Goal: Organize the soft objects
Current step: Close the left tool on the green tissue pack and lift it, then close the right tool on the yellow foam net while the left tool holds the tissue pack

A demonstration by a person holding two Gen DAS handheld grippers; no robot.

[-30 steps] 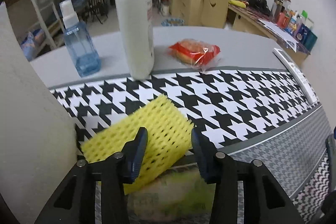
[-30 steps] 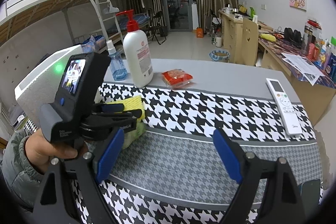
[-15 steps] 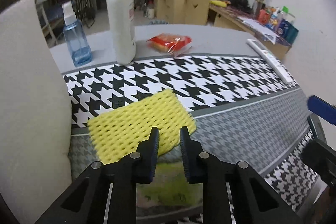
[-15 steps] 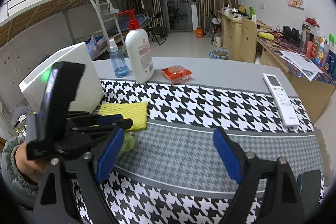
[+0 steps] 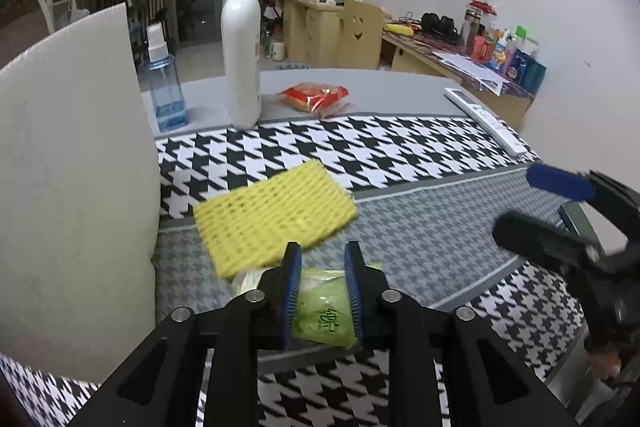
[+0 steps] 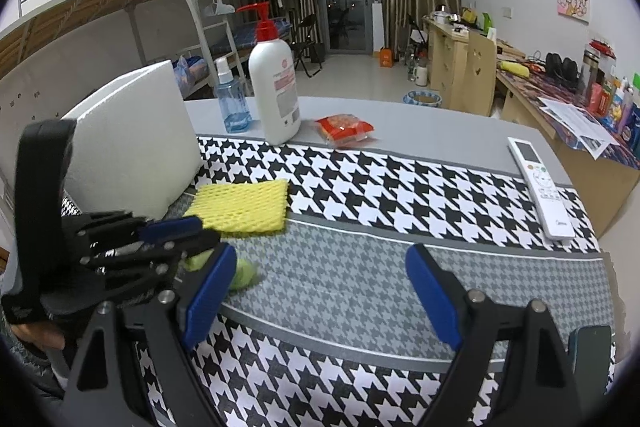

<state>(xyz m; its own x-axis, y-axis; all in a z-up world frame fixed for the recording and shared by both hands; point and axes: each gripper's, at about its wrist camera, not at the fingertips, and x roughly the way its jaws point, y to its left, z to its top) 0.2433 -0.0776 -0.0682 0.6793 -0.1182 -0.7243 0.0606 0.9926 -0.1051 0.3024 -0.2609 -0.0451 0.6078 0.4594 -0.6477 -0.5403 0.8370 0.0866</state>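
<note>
White foam board point(image 5: 76, 195) looms on the left, lotion bottle point(image 5: 241, 59) and red snack bag point(image 5: 314, 97) stand beyond the yellow foam net point(image 5: 272, 213) on the houndstooth cloth point(image 5: 400, 155). Left gripper point(image 5: 322, 291) has pulled back off the net, now pinching the green packet point(image 5: 324, 315) just before it. Right gripper point(image 6: 320, 291) hangs wide open, empty.

Dorm room — bunk bed point(image 6: 100, 11), desks point(image 6: 452, 67)

We see both wrist views looking low across the worktop point(image 5: 400, 95), sharing the yellow foam net point(image 5: 272, 215) point(image 6: 244, 205).
</note>
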